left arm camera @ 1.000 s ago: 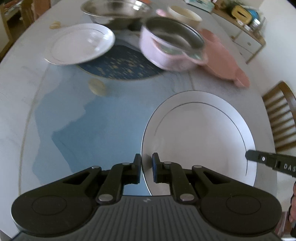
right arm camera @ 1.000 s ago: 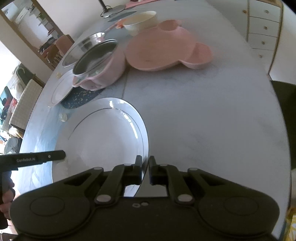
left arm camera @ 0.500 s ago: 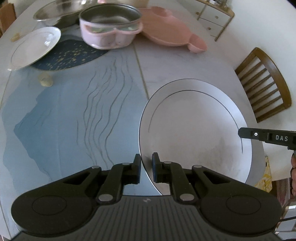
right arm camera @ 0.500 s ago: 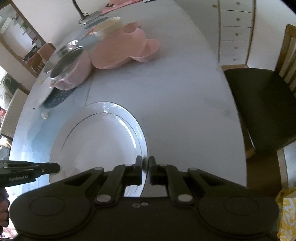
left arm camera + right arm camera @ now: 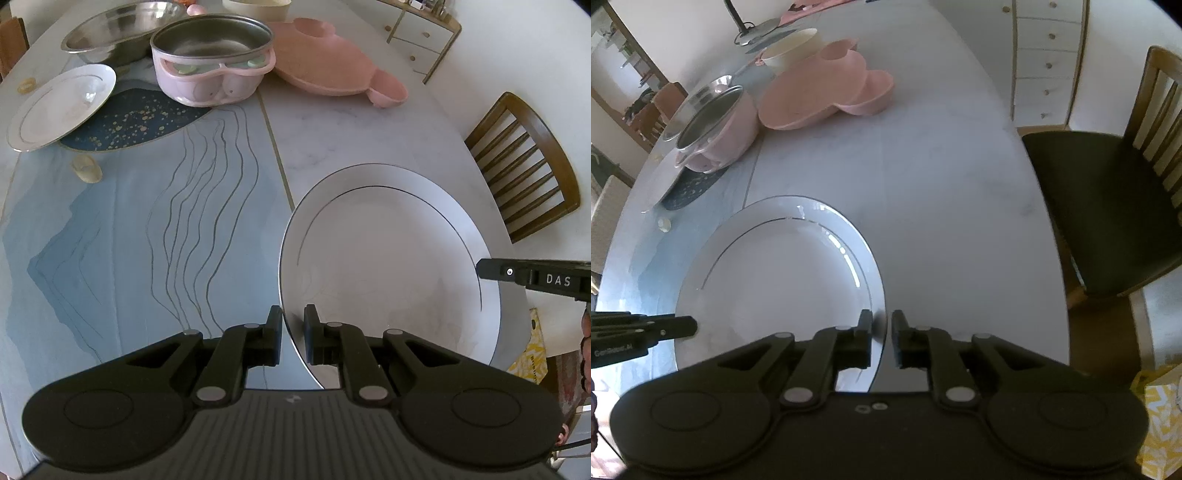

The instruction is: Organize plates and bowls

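Large white plate (image 5: 388, 266) lower right of left view, near table (image 5: 332, 140) edge. Left gripper (image 5: 293, 325) clamps its rim; right gripper (image 5: 881, 328) jaws just opening, rim between. Bare marble beyond; chair (image 5: 1108, 206) right.

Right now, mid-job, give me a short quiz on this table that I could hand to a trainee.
1. True or false: the large white plate is stacked on the pink bowl.
2. What sits between the left gripper's fingers? A a spoon; B the large white plate's rim; C nothing.
3. Fill in: the small white plate lies partly on a dark blue, speckled ____.
Key: 1 false, they are apart; 2 B; 3 mat.
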The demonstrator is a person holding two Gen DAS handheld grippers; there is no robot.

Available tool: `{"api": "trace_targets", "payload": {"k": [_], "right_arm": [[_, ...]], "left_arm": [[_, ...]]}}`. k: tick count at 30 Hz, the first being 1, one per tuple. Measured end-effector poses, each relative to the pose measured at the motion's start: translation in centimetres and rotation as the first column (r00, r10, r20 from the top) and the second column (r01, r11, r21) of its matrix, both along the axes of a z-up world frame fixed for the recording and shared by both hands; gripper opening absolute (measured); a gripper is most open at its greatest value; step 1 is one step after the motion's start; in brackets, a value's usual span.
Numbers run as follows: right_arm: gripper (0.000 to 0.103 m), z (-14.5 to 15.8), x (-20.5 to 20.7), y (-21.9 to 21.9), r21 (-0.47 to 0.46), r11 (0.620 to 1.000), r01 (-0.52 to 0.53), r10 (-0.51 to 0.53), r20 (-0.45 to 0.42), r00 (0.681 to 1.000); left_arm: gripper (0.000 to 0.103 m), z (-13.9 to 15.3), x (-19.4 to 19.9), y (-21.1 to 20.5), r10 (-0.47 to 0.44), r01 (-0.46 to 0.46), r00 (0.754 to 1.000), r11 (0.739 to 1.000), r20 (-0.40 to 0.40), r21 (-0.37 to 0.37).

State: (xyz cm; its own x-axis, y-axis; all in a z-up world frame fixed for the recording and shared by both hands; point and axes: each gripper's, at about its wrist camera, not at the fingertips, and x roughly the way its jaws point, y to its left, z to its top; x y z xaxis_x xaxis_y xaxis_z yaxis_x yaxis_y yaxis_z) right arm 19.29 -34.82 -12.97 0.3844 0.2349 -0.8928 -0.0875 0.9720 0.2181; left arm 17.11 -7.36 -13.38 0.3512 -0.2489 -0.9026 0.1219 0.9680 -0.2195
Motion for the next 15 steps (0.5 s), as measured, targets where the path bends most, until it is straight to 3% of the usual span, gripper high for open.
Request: {"api": "trace_targets", "payload": {"k": [9, 15], "right_arm": [[0.026, 1.4, -0.9, 0.5, -0.069, 0.998, 0.011, -0.008, 0.037, 0.999], [0.031, 4.0, -1.9, 1.9, -0.065, 0.998, -0.016, 0.022, 0.098, 0.995]], "left_arm": [[0.011, 0.9, -0.8, 0.2, -0.004, 0.003, 0.999, 1.0, 0.038, 0.022], [0.011, 2.5, -1.6, 1.1, 0.001, -0.003, 0.997, 1.0, 0.08, 0.02]]}}
